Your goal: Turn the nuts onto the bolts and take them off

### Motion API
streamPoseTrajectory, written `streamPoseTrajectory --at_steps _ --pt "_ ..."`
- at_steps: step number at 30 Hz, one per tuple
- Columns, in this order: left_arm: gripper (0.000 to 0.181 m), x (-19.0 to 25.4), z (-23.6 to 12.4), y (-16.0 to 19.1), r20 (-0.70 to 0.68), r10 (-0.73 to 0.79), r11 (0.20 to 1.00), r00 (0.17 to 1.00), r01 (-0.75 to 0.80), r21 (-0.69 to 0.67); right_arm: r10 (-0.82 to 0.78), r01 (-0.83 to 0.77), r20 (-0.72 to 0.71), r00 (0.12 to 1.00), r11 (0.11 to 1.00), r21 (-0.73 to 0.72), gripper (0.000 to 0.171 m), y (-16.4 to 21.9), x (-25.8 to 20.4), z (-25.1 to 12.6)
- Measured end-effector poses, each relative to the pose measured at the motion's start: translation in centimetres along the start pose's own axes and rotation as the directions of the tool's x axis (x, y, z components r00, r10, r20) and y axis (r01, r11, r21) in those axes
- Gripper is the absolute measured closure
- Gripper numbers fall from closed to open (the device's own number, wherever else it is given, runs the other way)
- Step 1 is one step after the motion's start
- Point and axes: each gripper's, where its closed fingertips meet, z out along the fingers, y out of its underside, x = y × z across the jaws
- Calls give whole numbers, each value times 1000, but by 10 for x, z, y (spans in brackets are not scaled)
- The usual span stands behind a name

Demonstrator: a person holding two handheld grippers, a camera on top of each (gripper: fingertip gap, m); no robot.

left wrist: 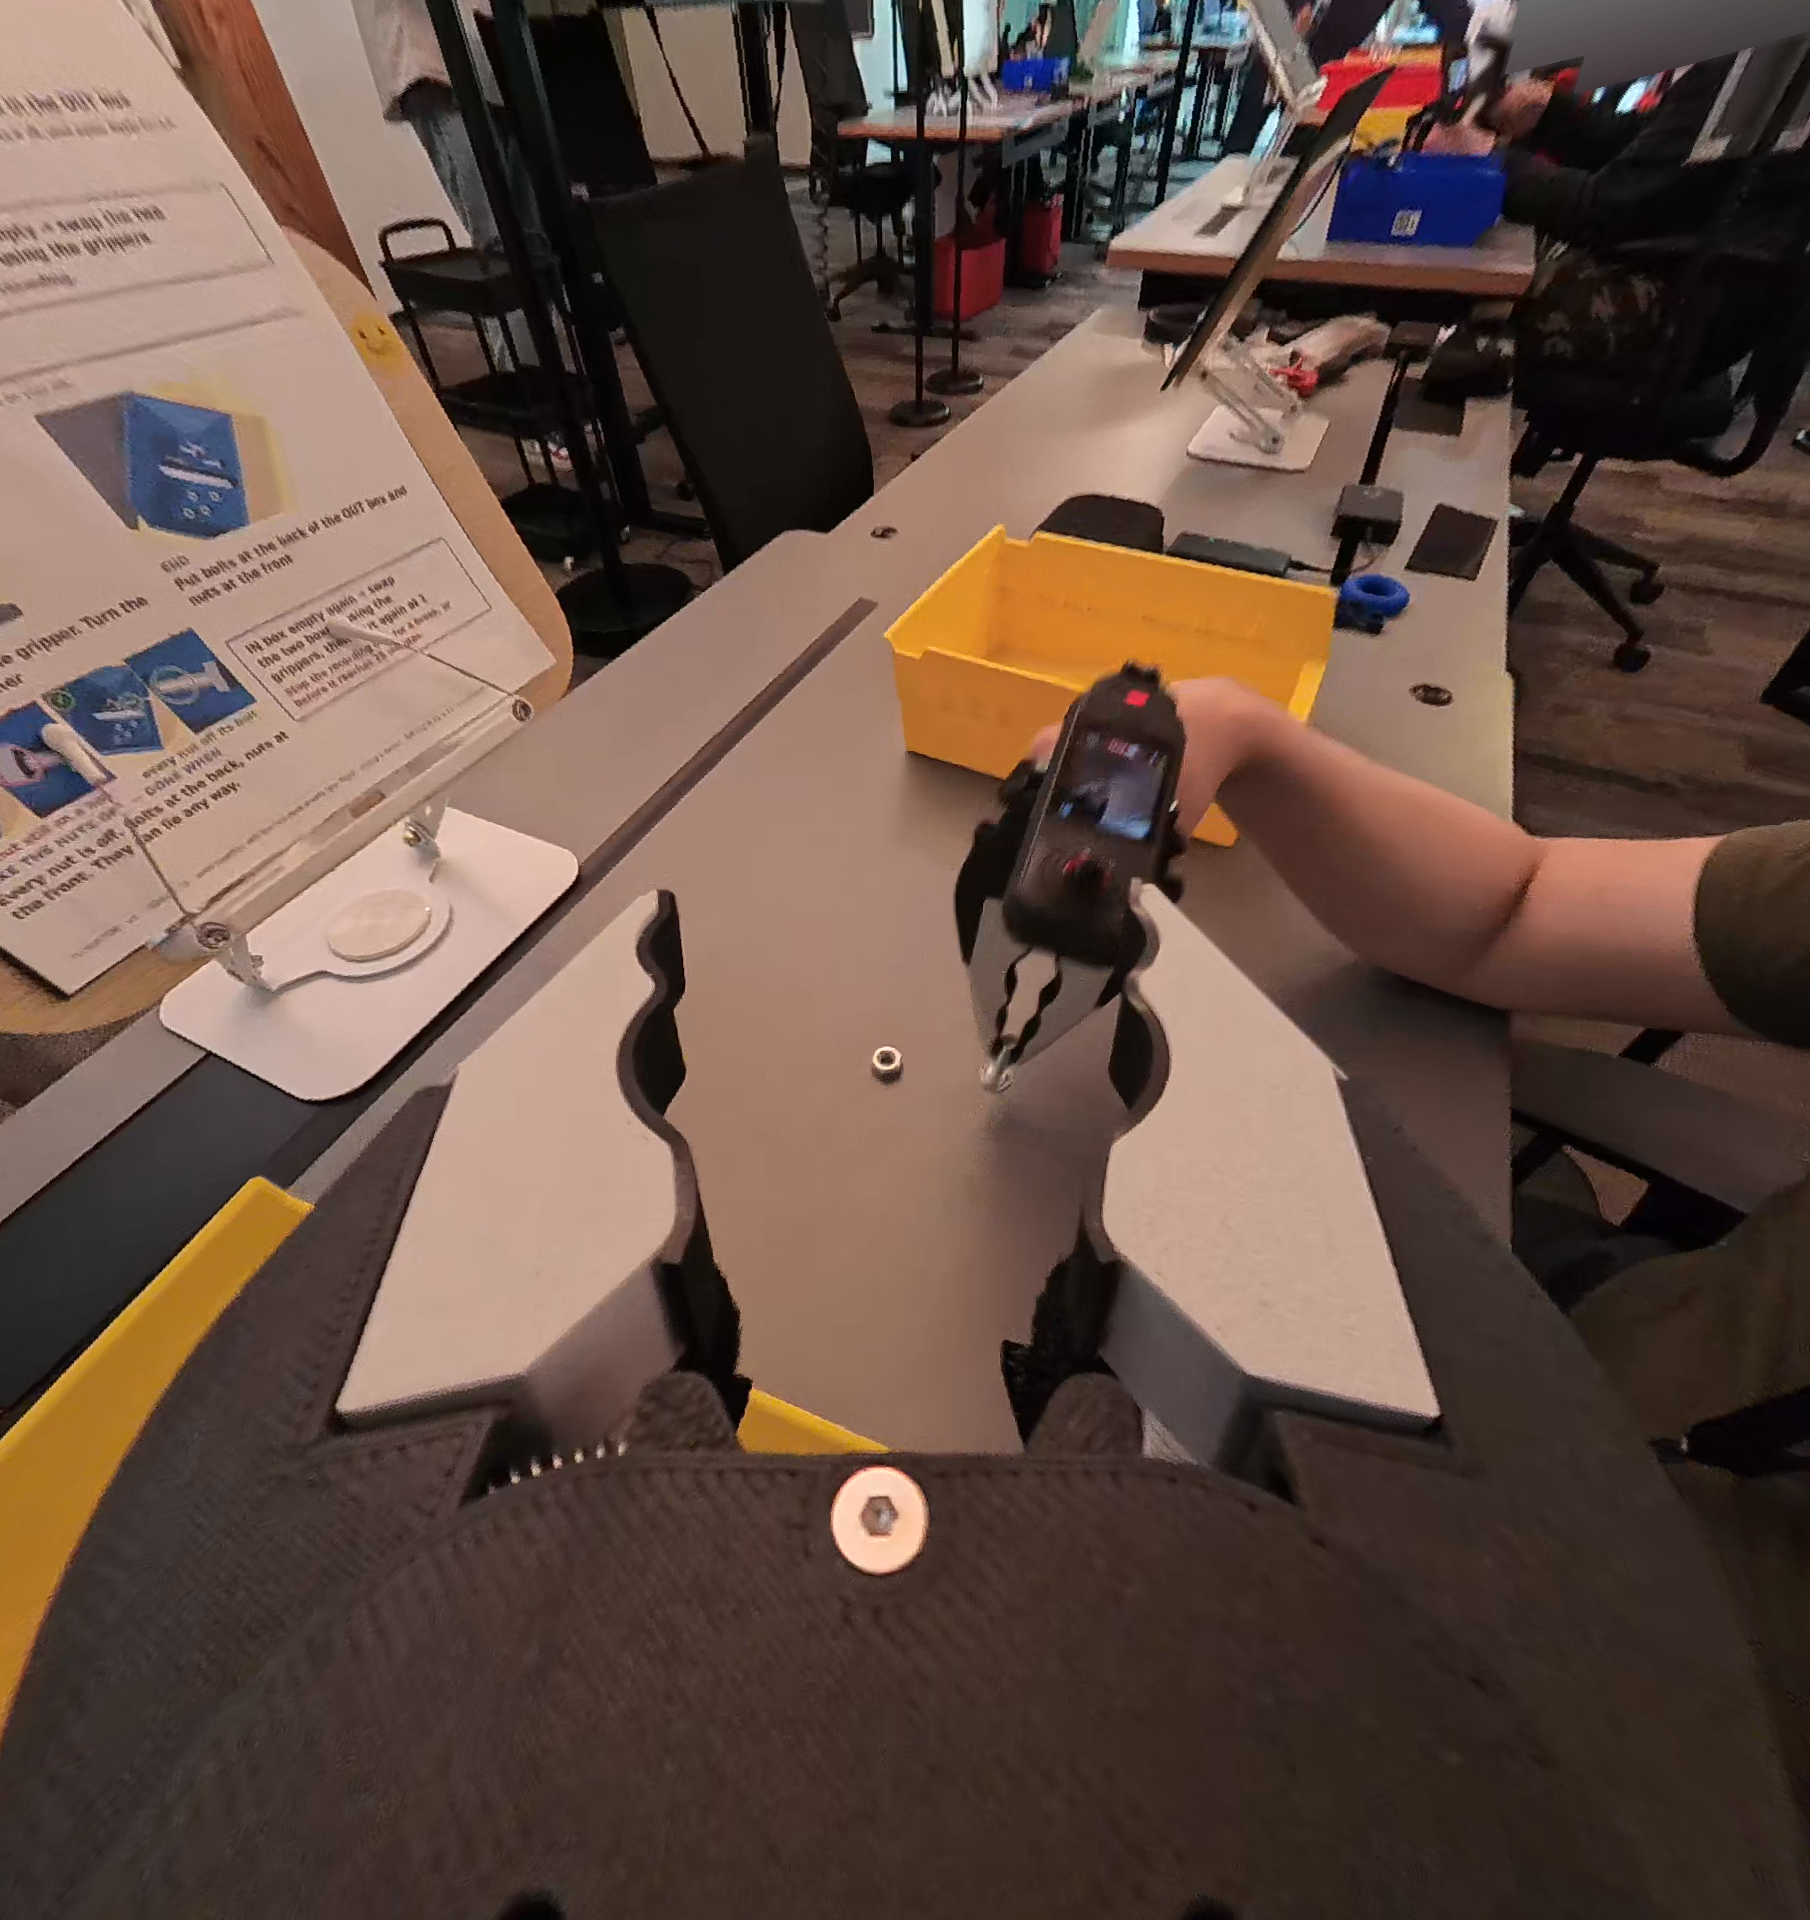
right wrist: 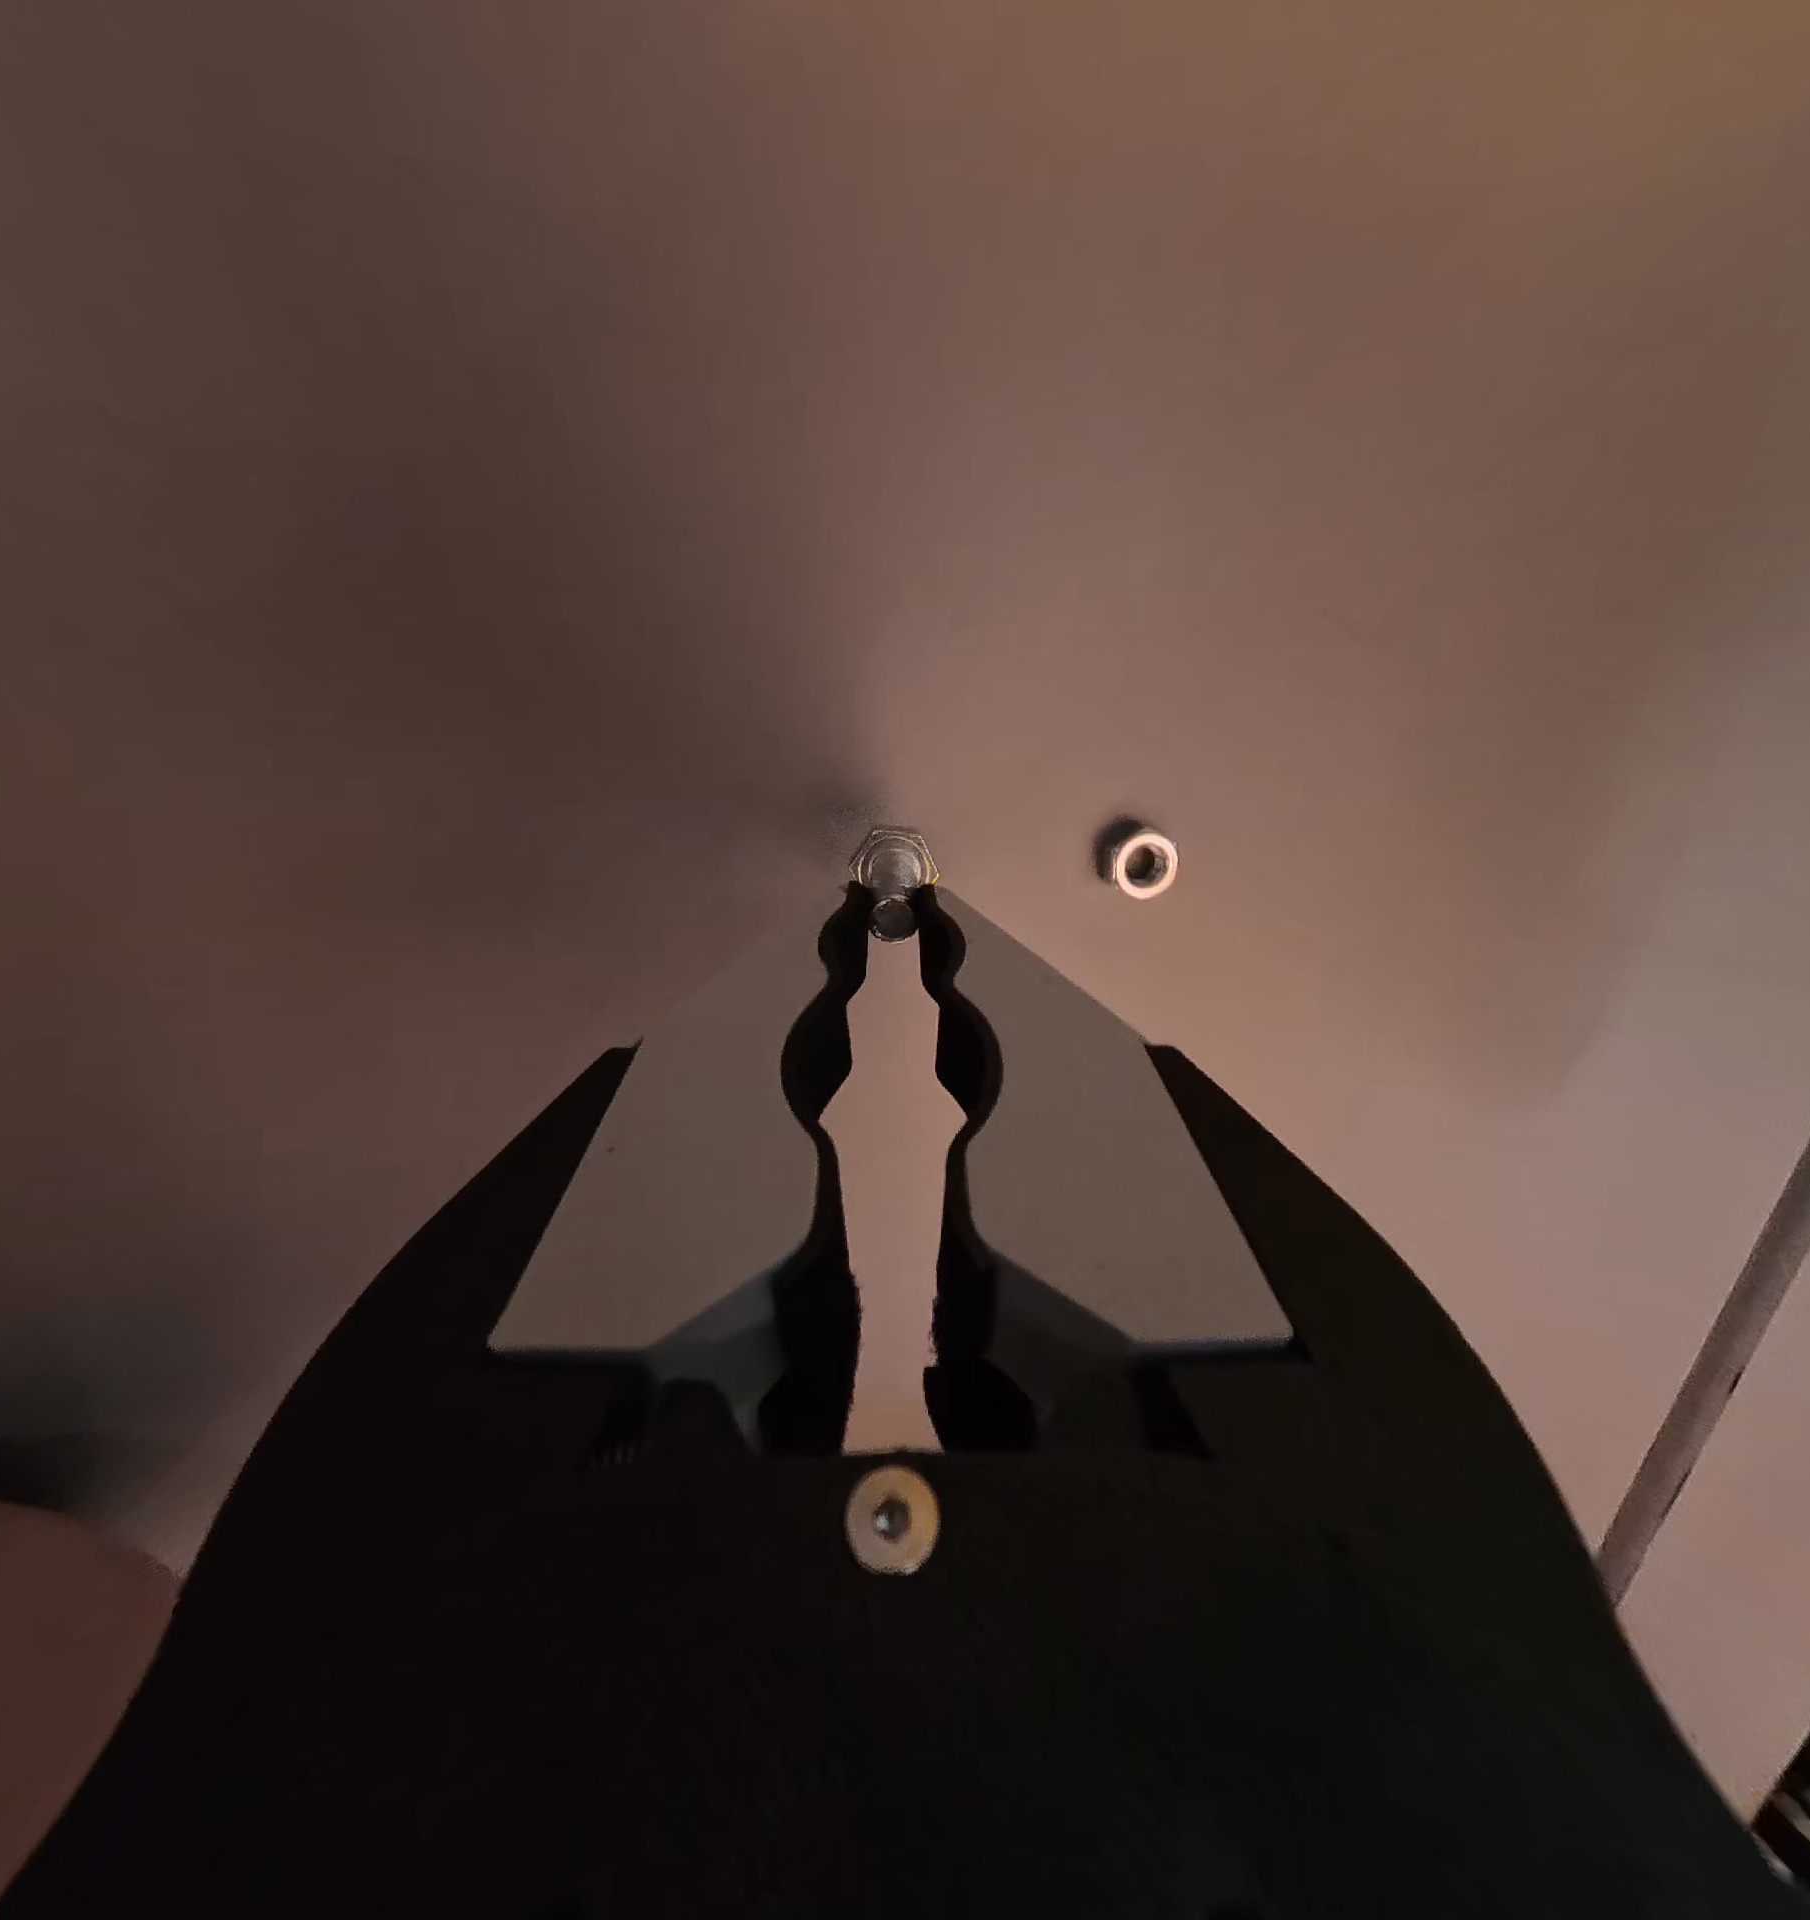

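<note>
A small silver nut (left wrist: 886, 1064) lies flat on the grey table, and shows in the right wrist view (right wrist: 1138, 854) too. My right gripper (right wrist: 890, 909) points steeply down at the table and is shut on a silver bolt (right wrist: 888, 878) by its threaded end, hex head down at the table. In the left wrist view the right gripper (left wrist: 1003, 1055) holds the bolt (left wrist: 996, 1072) just right of the nut. My left gripper (left wrist: 896, 997) is open and empty, its fingers either side of the nut and bolt, nearer to me.
A yellow bin (left wrist: 1109, 655) stands behind the right gripper. Another yellow bin (left wrist: 101, 1403) is under my left gripper at the near left. An instruction sheet on a stand (left wrist: 215, 582) is at the left. A groove (left wrist: 735, 727) runs along the table (left wrist: 818, 831). Spacing between my two grippers at the tips: around 30 cm.
</note>
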Motion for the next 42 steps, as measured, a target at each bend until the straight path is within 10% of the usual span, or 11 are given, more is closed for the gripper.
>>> streamPoseTrajectory --at_steps 15,42 --pt "138 57 163 77 -374 24 958 927 -129 -256 196 -177 7 981 873 455 163 -9 -2 -127" --pt "167 77 171 89 -447 123 937 886 -252 -242 185 -165 18 983 821 547 164 -22 -1 -142"
